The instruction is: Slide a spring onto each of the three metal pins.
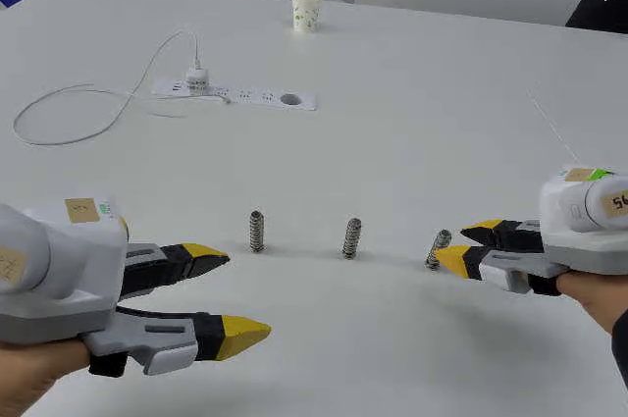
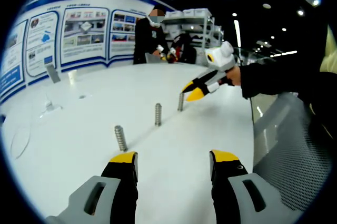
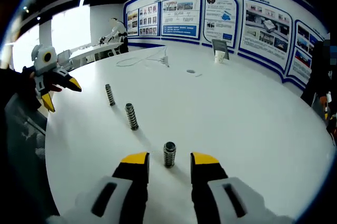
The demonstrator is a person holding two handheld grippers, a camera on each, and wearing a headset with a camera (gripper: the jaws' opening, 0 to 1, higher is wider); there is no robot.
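Three springs stand upright in a row on the white table [image 1: 412,123], each on a pin: the left spring [image 1: 256,231], the middle spring [image 1: 352,237] and the right spring [image 1: 438,248]. My left gripper [image 1: 228,294] hovers open in front of and to the left of the left spring [image 2: 121,137], holding nothing. My right gripper [image 1: 466,245] is open right beside the right spring [image 3: 169,154], which stands just ahead of the gap between its yellow fingertips [image 3: 135,158]. The middle spring [image 3: 131,116] and far spring [image 3: 110,95] line up beyond.
A white power strip [image 1: 235,95] with a plugged charger and a looping cable [image 1: 69,103] lies mid-table on the left. A paper cup [image 1: 306,11] stands at the far edge. People stand beyond the table [image 2: 150,34].
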